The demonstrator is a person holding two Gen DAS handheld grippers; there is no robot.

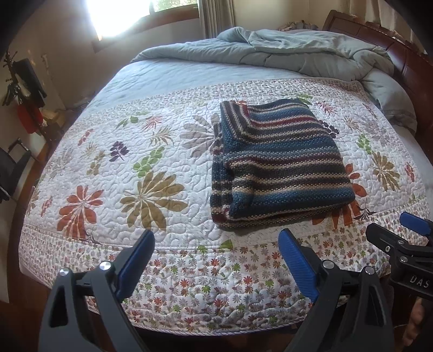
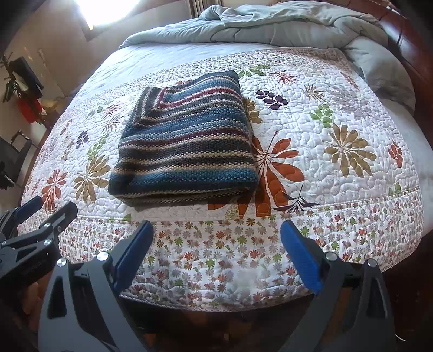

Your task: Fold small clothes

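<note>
A striped knit sweater (image 1: 278, 162) in blue, maroon and cream lies folded into a thick rectangle on the floral quilt (image 1: 151, 168). It also shows in the right wrist view (image 2: 186, 138), left of centre. My left gripper (image 1: 216, 238) is open and empty, held over the bed's near edge, short of the sweater. My right gripper (image 2: 216, 230) is open and empty, also at the near edge. Each gripper shows in the other's view: the right one (image 1: 406, 230) at the right edge, the left one (image 2: 46, 208) at the left edge.
A rumpled grey-blue duvet (image 1: 297, 51) lies heaped at the far end of the bed against a dark wooden headboard (image 1: 384, 35). A coat stand with dark and red items (image 1: 24, 89) and a chair (image 1: 13, 168) stand left of the bed. A bright window (image 1: 121, 13) is behind.
</note>
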